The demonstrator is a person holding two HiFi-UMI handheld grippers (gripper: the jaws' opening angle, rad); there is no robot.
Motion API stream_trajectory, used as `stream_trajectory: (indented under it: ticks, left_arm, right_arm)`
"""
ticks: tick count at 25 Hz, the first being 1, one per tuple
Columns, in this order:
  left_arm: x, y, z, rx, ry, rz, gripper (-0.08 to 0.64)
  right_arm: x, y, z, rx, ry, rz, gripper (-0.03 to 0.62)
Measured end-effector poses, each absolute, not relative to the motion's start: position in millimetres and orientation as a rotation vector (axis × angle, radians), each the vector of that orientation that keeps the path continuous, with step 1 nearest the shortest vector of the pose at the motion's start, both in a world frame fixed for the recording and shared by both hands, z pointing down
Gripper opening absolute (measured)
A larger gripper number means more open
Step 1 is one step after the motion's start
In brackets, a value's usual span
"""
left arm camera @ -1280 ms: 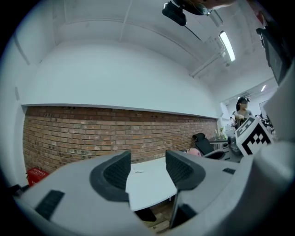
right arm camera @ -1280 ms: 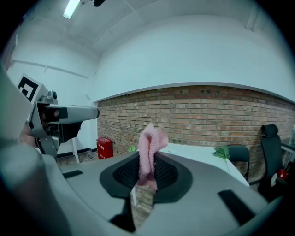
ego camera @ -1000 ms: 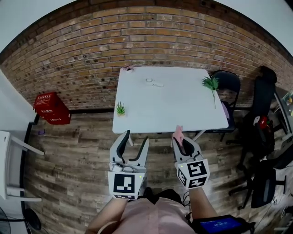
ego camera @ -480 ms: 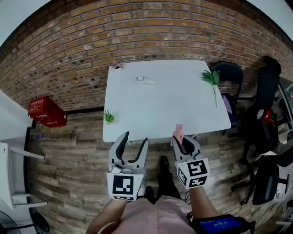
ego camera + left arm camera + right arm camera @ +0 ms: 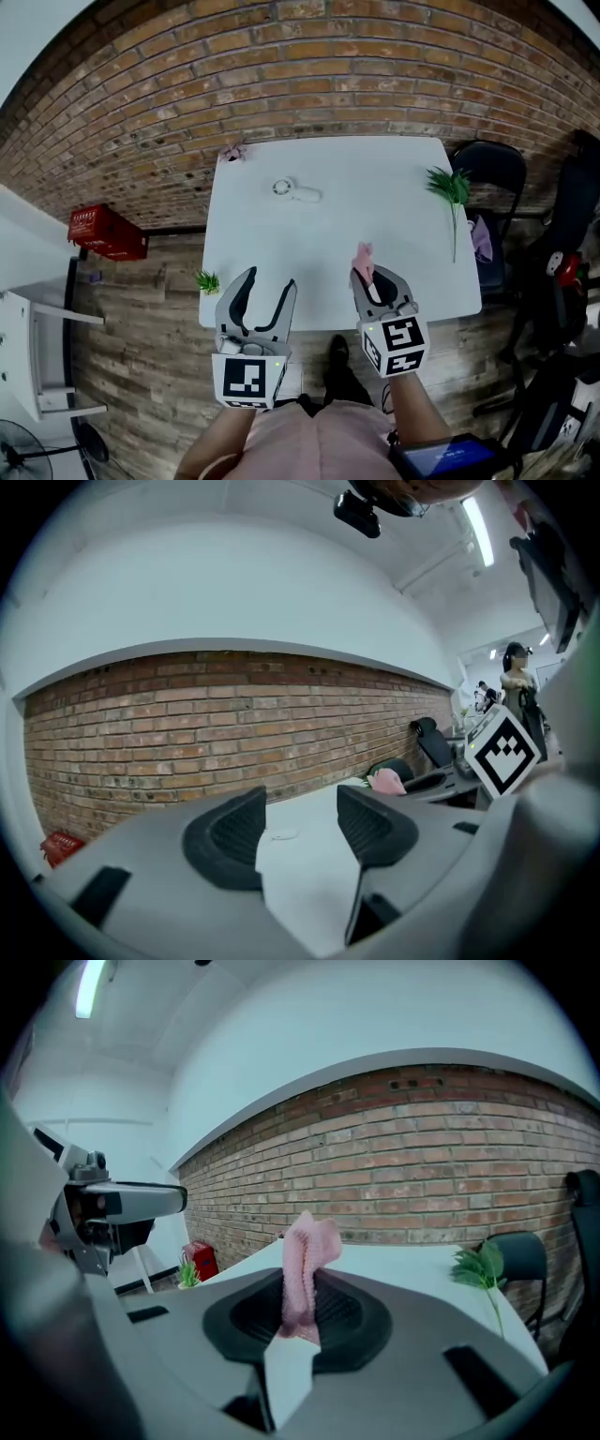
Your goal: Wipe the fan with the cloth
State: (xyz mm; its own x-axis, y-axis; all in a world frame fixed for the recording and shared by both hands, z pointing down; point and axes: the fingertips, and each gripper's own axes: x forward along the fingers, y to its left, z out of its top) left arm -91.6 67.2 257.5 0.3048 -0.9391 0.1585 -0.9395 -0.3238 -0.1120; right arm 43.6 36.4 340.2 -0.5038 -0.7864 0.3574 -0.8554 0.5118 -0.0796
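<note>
**Step in hand (judged):** reaching for the fan; wiping not begun.

**Left claw** [image 5: 269, 279]: one. Released, jaws apart, nothing between them; at the worktop's [image 5: 394, 178] near edge.

**Right claw** [image 5: 373, 277]: one. Clenched on the cloth [image 5: 363, 258], at the same near edge.

**Cloth:** one, pink, standing up out of the right claw's jaws.

**Fan** [image 5: 295, 191]: one, small, white, lying toward the worktop's far left, well apart from both claws.

**Next move calls for:** carrying the cloth across the worktop to the fan; the free left claw could steady it, as so light a thing would likely slide.

**Also on the worktop:** one green sprig [image 5: 452, 192], far right.
</note>
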Motion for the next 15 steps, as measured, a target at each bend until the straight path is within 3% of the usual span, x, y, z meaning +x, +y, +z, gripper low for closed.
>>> stream_trajectory:
  ticks: [15]
  left_arm:
    - [-107.7,-27.8,231.2,2.425,-2.023,0.314,0.244]
  right_arm:
    - [31.9,-95.1,307.5,1.267,-2.576,0.250,0.066]
